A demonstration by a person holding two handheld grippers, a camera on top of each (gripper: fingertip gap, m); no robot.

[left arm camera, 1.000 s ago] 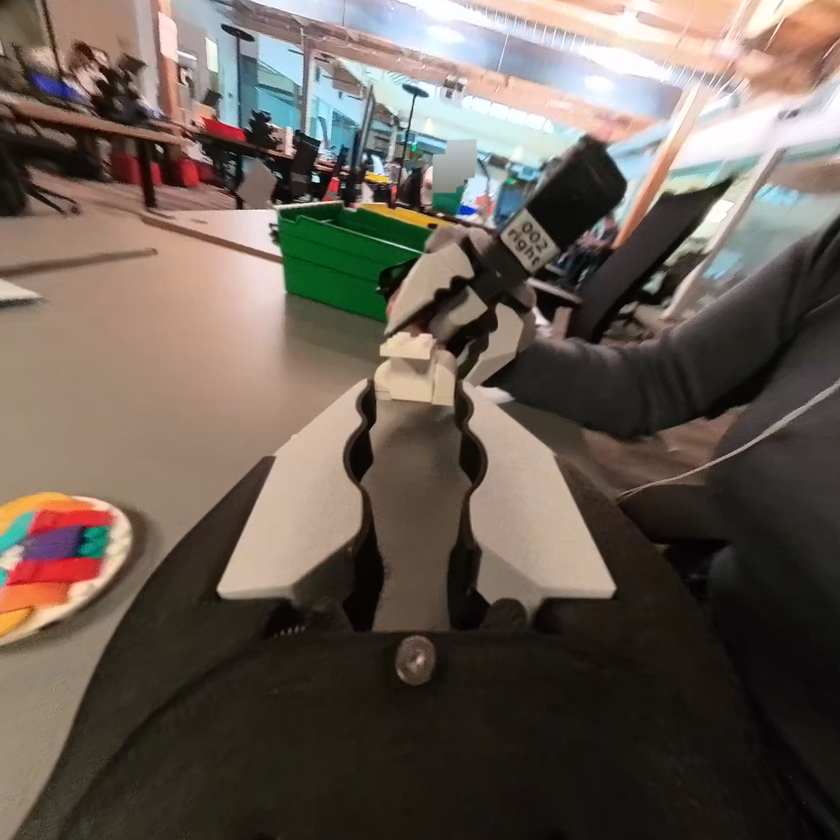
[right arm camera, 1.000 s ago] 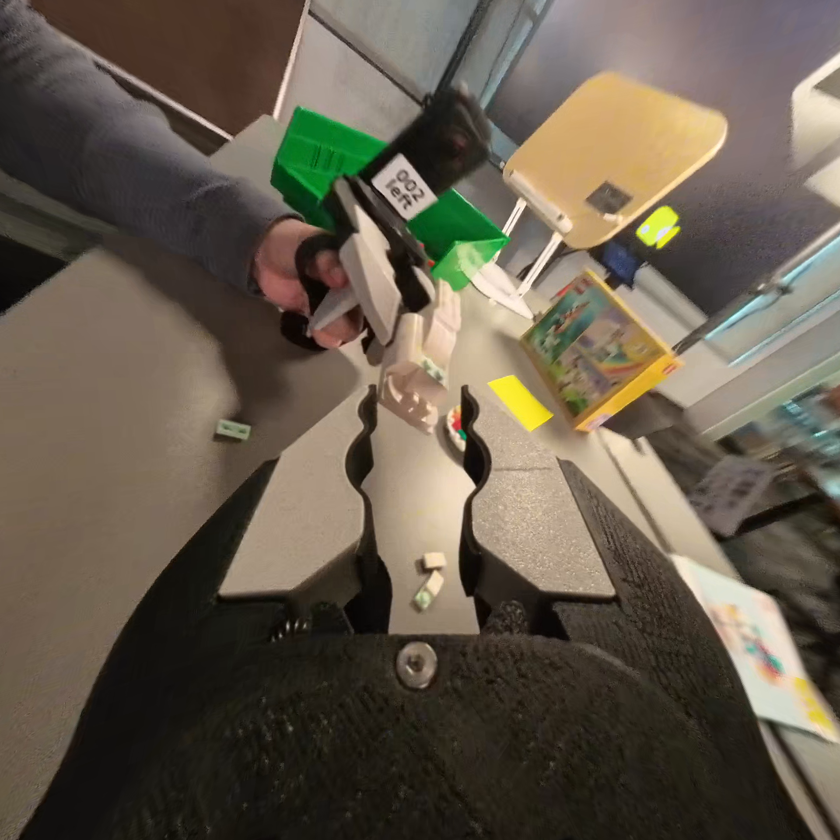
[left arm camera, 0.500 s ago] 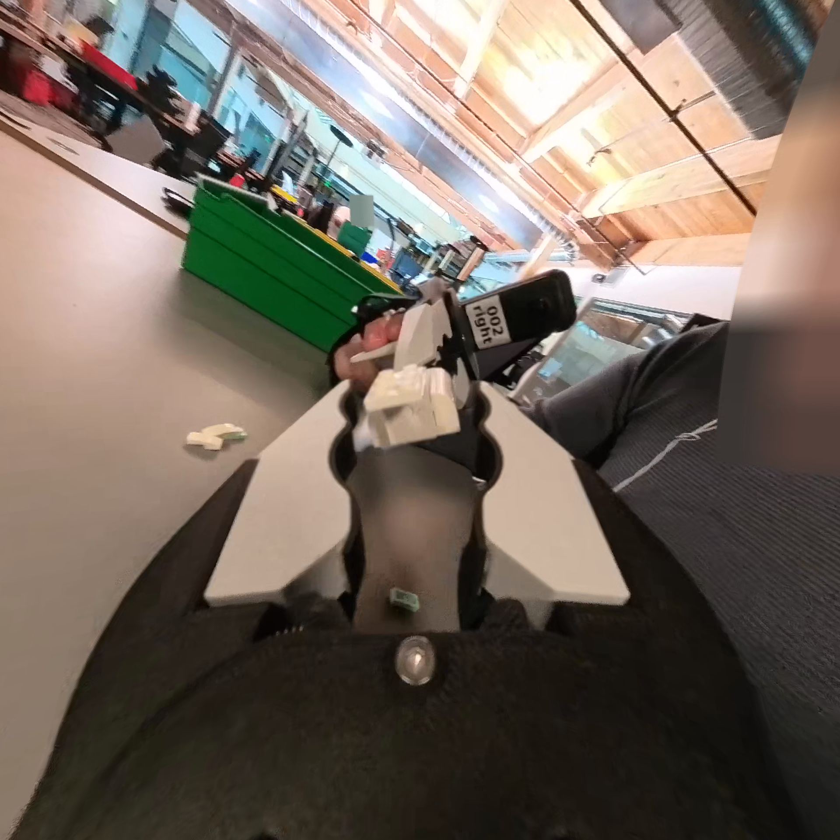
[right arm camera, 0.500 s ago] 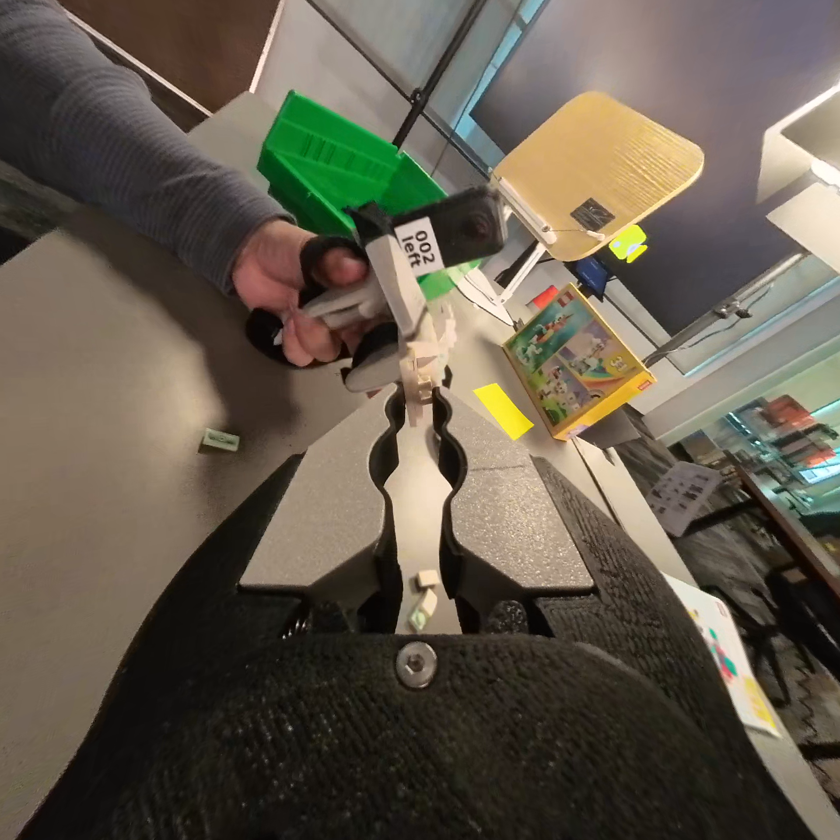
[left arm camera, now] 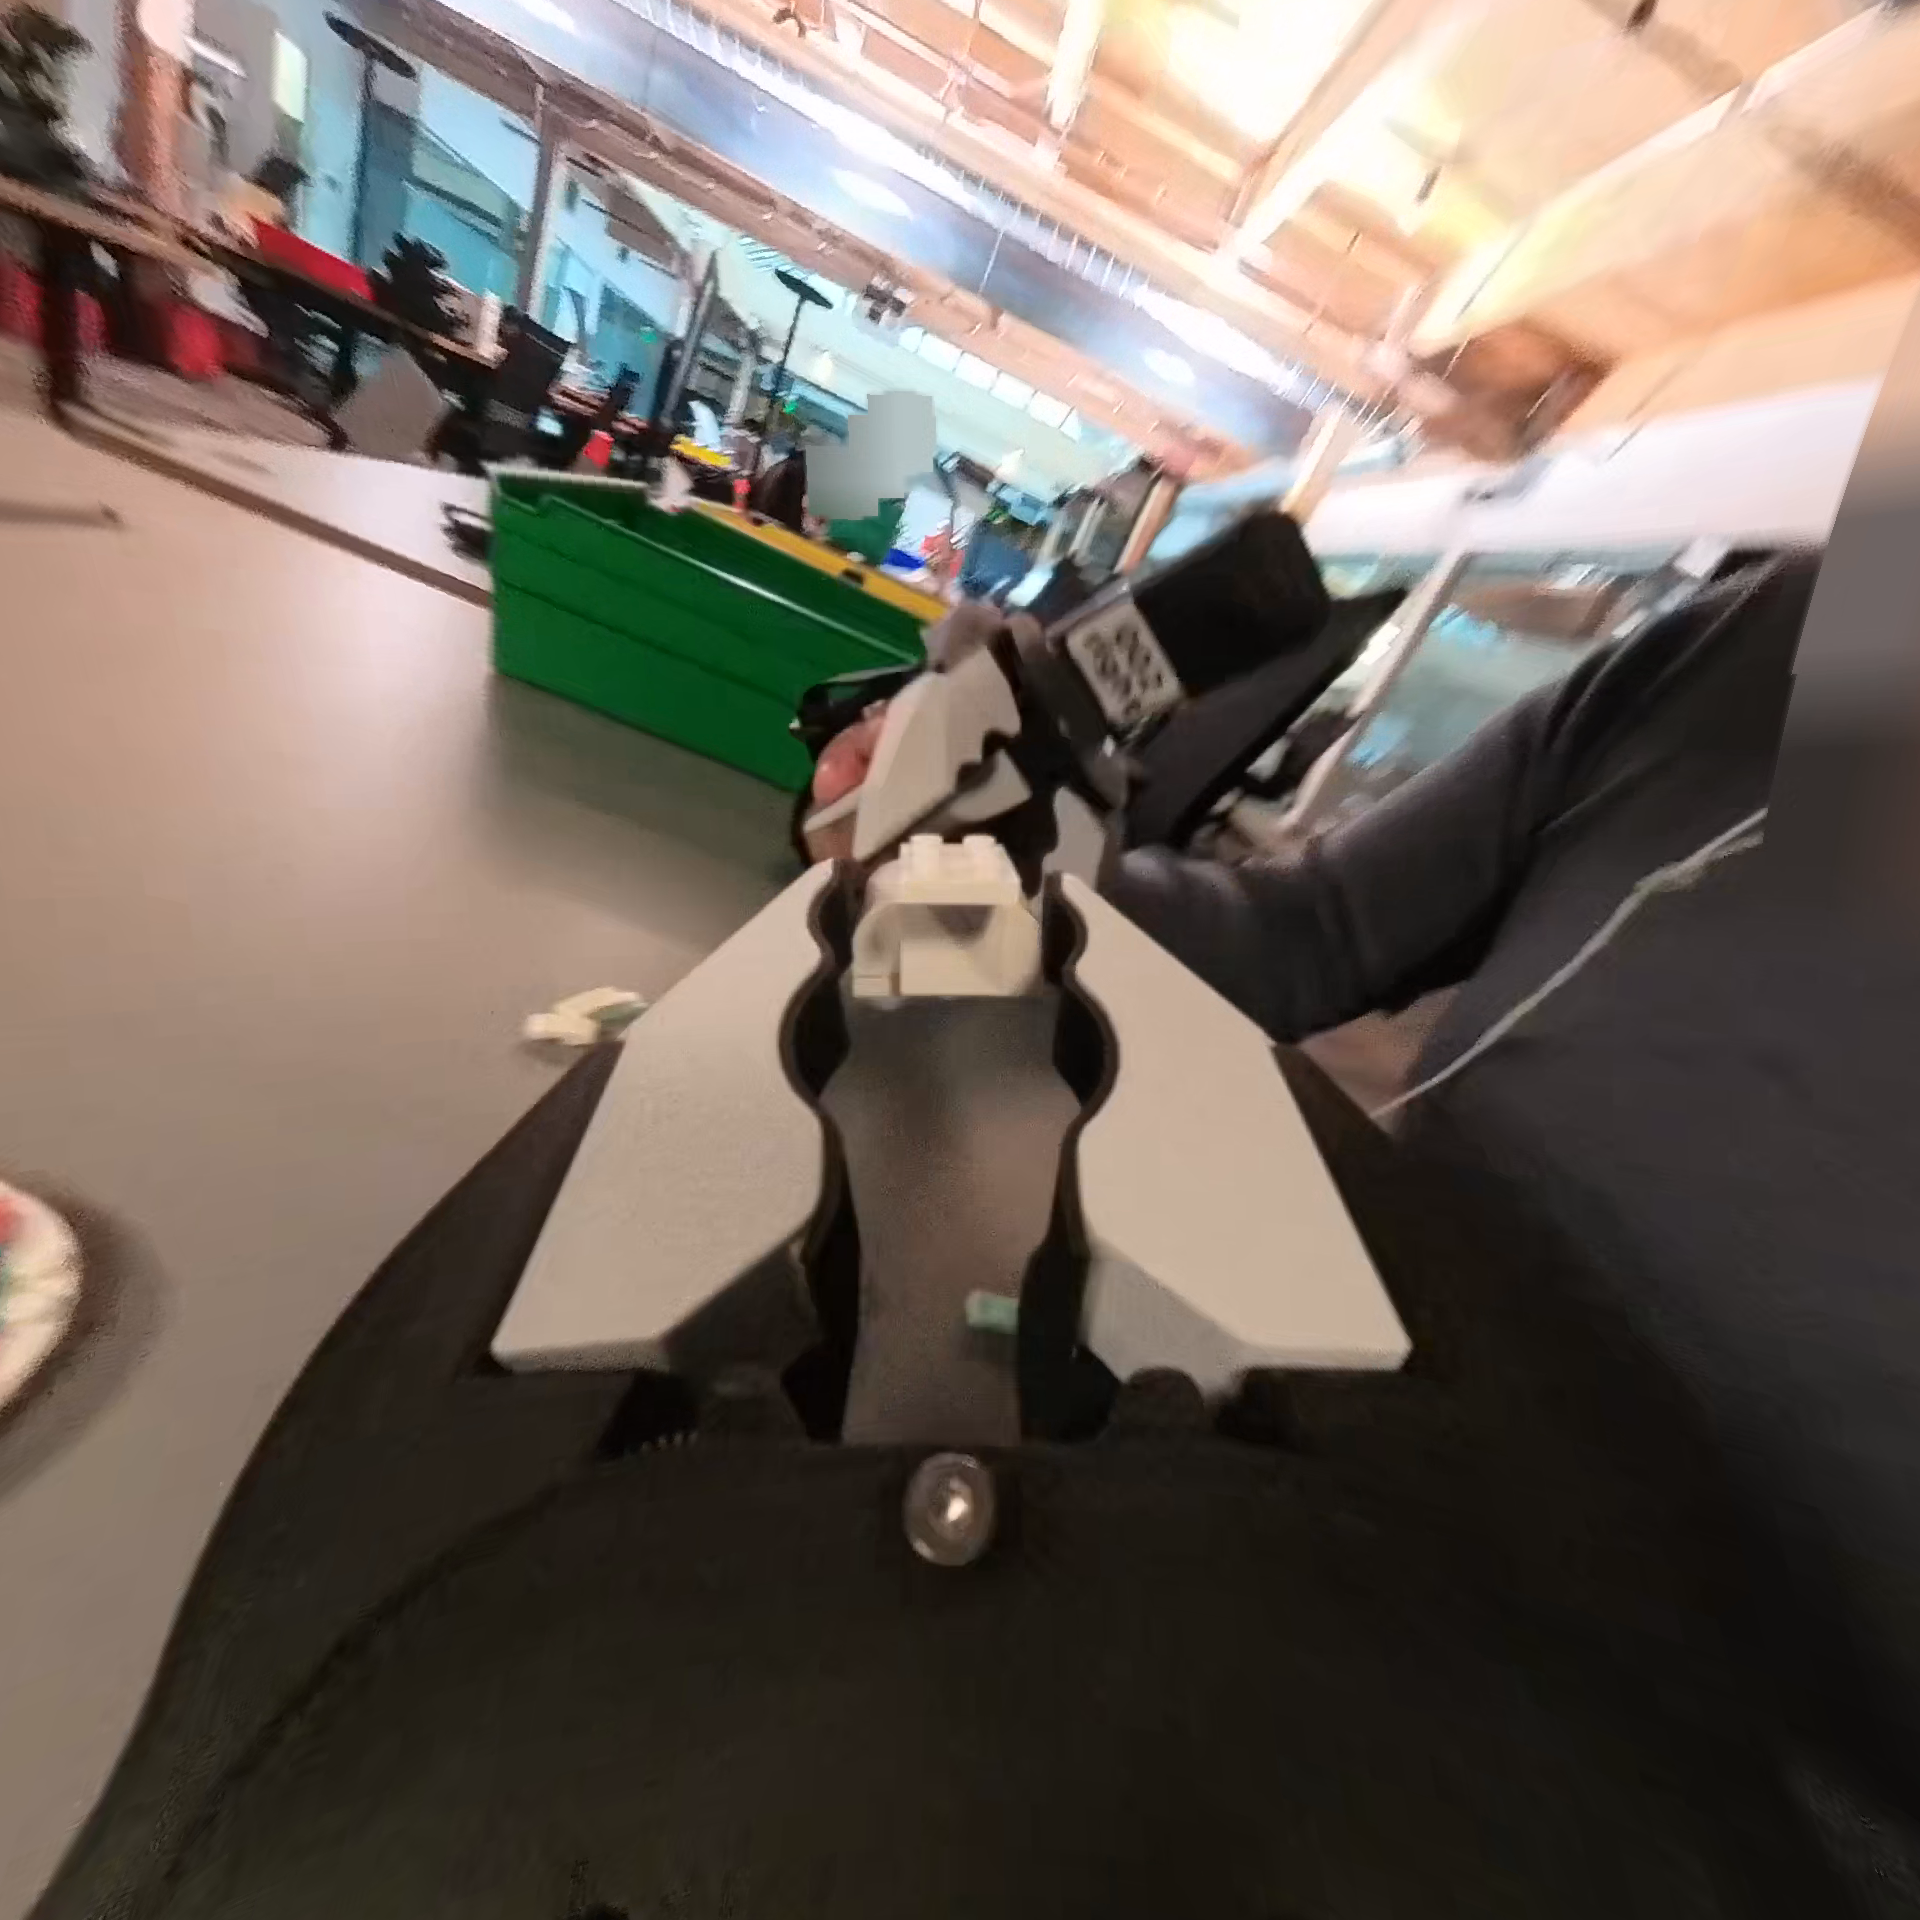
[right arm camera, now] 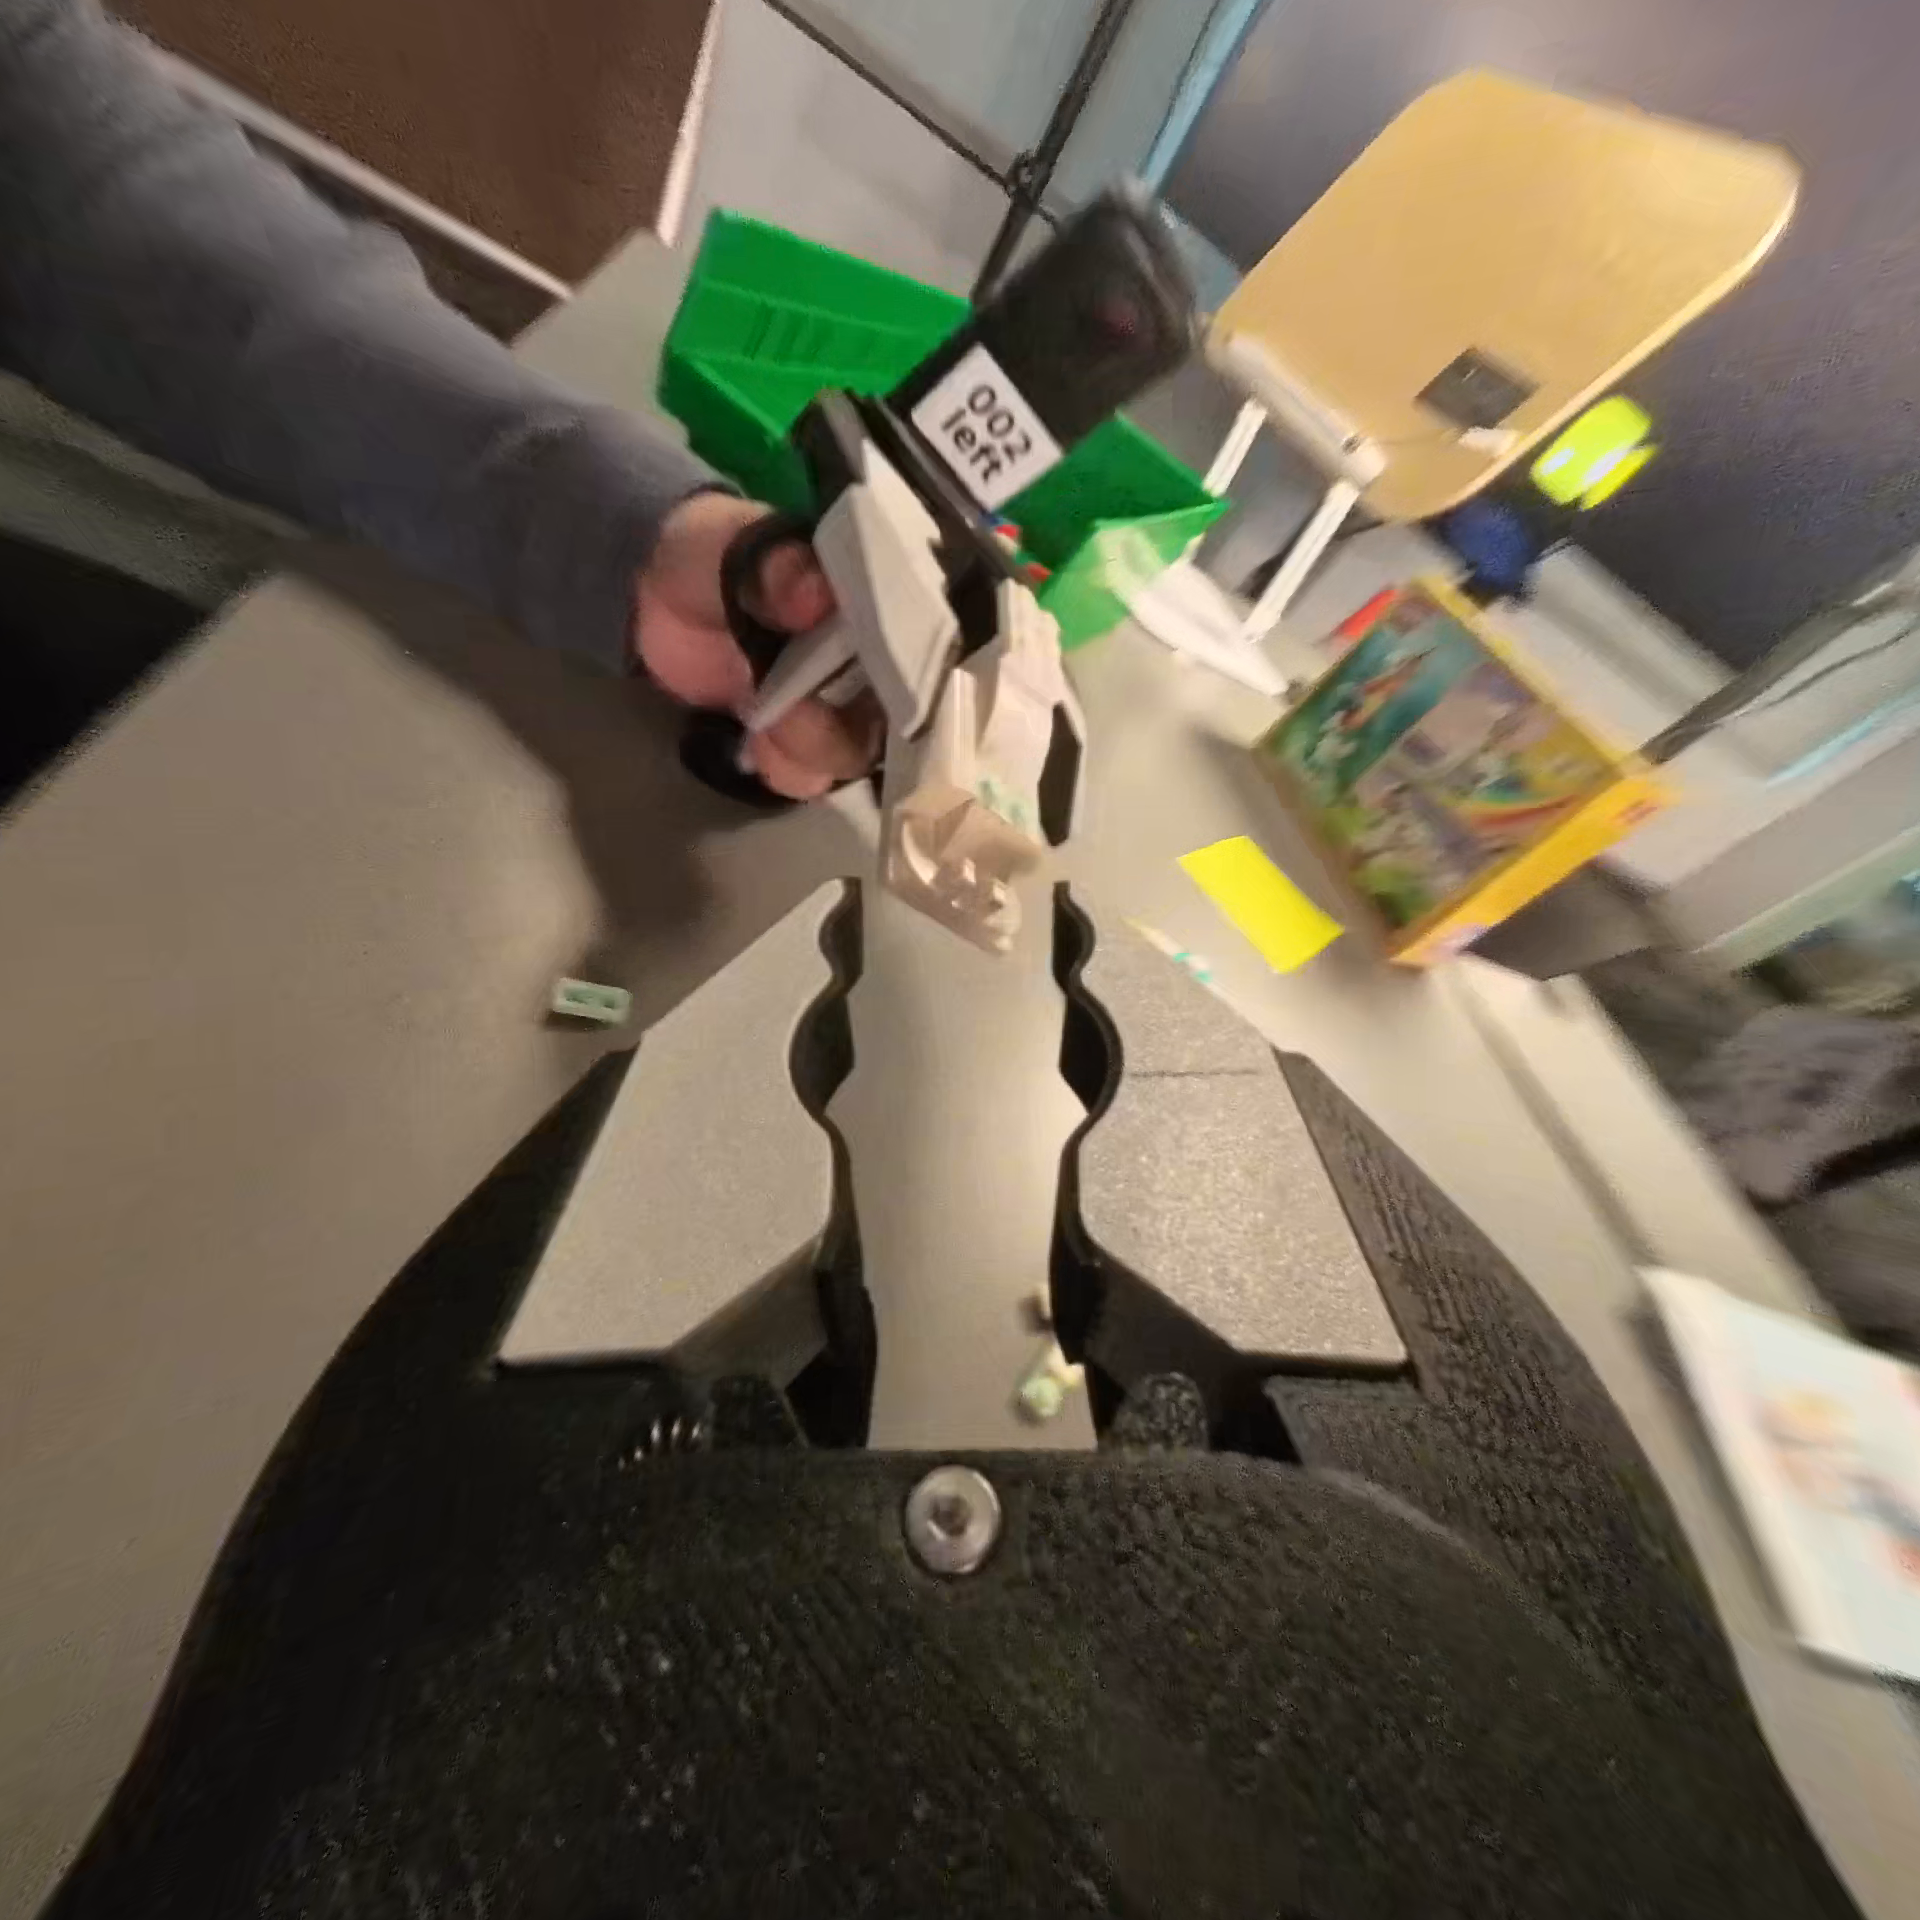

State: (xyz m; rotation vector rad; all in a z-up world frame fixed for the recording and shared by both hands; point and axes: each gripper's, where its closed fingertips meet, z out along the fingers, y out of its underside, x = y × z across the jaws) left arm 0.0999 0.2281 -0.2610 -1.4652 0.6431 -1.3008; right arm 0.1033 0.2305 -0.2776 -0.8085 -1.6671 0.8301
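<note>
- Left gripper point(left arm camera: 948, 940) under my control is clenched on a white brick assembly point(left arm camera: 943, 935), which sits between its 2 fingertips, raised above the grey table point(left arm camera: 260, 831).
- Right gripper point(right arm camera: 954, 904) has its jaws spread with nothing between them; in the left wrist view its tips hang just above the white brick assembly, and I cannot tell whether they touch it.
- From the right wrist view I see the white brick assembly poking out of the left gripper, just beyond my right fingertips.
- On the table near me: a small pale green piece point(right arm camera: 590, 1003), and 2 loose white pieces point(left arm camera: 582, 1010) lying close together.
- Farther off I see a green bin point(left arm camera: 665, 644), a yellow sheet point(right arm camera: 1257, 902), a colourful box point(right arm camera: 1455, 769) and a booklet point(right arm camera: 1808, 1475).
- A plate point(left arm camera: 31, 1299) shows at the left edge of the left wrist view, blurred.
</note>
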